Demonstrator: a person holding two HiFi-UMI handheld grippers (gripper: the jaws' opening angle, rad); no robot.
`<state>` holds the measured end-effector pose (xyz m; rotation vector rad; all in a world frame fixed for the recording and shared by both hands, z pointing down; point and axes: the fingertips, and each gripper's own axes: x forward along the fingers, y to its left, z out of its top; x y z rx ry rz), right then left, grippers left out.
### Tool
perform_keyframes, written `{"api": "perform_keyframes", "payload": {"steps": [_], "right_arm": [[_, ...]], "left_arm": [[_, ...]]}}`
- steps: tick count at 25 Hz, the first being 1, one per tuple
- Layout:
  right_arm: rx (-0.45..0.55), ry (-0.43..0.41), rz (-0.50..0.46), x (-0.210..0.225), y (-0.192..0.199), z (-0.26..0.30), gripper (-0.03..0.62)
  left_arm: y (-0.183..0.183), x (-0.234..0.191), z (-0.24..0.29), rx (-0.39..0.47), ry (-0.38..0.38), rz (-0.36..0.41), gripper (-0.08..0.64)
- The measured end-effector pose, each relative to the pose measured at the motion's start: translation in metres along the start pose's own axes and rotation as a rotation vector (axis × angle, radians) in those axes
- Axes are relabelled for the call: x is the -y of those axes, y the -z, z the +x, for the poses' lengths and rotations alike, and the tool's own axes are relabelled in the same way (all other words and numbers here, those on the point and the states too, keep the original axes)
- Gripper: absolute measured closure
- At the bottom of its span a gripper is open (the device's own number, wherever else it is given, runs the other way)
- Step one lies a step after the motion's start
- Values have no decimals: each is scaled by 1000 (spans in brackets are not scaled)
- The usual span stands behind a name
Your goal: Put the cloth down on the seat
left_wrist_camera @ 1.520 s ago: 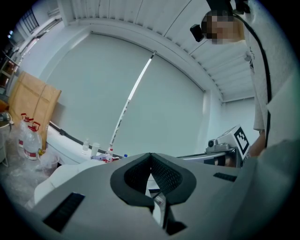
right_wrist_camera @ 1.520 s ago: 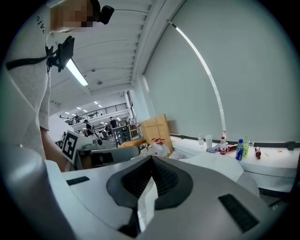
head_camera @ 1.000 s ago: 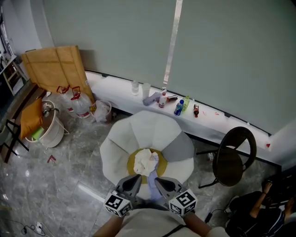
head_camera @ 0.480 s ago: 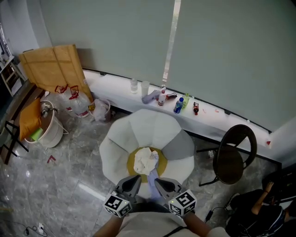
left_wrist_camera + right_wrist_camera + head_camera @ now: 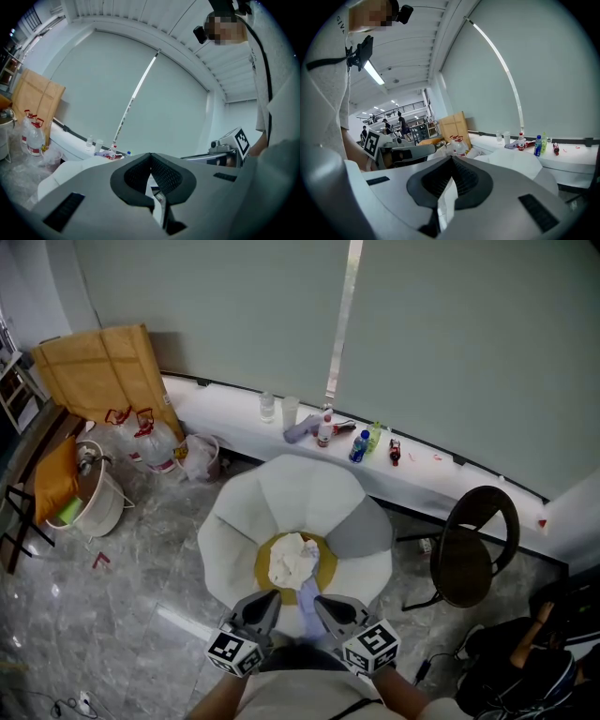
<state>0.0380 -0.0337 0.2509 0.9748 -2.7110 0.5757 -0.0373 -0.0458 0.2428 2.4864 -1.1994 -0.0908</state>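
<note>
White cloth (image 5: 293,560) heaped in yellow seat (image 5: 327,564), tail pinched by right tool (image 5: 325,606).

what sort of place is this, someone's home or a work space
Probably a large work or test hall, not a home: flattened cardboard leans on the wall, drink bottles line a ledge, people stand on a railed upper gallery.

Grey left claw (image 5: 273,594), marker cube (image 5: 234,651), white shirt (image 5: 300,697)

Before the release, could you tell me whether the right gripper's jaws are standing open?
No, the right gripper has its jaws pressed together on a pale fold of the cloth.
</note>
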Motion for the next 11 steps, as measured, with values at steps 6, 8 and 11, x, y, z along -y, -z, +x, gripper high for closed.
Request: {"api": "perform_keyframes", "payload": {"steps": [6,8,11], "right_arm": [[-17,-7,11,2,6,7,578],[-20,-13,13,1,6,10,578],[-17,-24,12,-1,5,16,578]], "left_arm": [[5,-9,0,-10,-17,-14,548],[5,-11,-1,-18,-27,-21,548],[9,-14,-2,-23,-29,-25,548]]}}
